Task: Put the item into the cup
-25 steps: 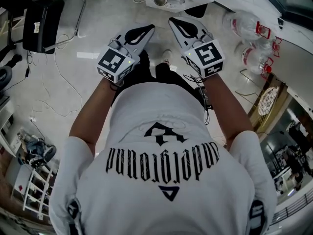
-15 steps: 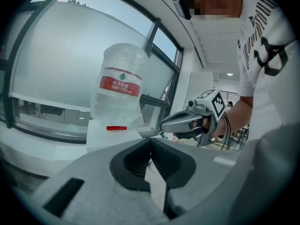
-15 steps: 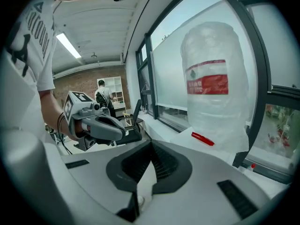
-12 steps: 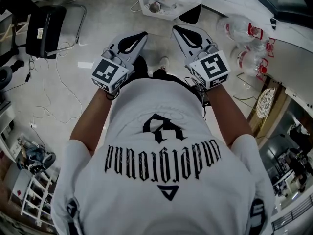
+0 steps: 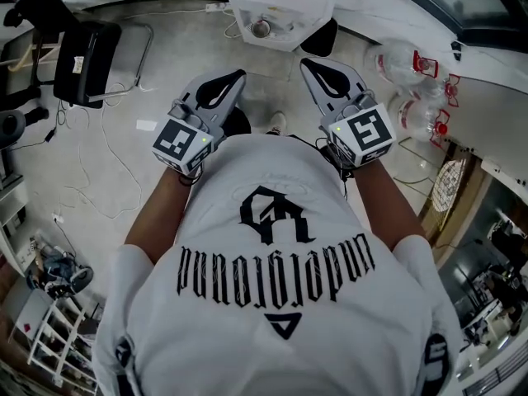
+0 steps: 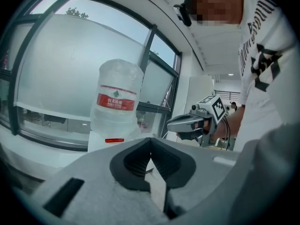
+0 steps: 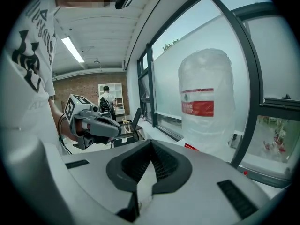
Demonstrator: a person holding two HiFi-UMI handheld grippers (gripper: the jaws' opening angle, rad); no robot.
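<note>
2 closed: L tongs [image 5: 238, 75], R tongs [image 5: 308, 63]

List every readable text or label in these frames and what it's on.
"农夫山泉": red label on water jug, left gripper view.
"underground": upside-down blackletter print on white T-shirt, best reading.
Jug label, right gripper view: too blurred to read.
Marker cubes: square patterns only, no text.

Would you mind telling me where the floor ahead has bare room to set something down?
In the head view, bare floor lies between the black chair and the left gripper, though cables cross it. Right of the right gripper it is crowded with water bottles; a white box sits ahead.
</note>
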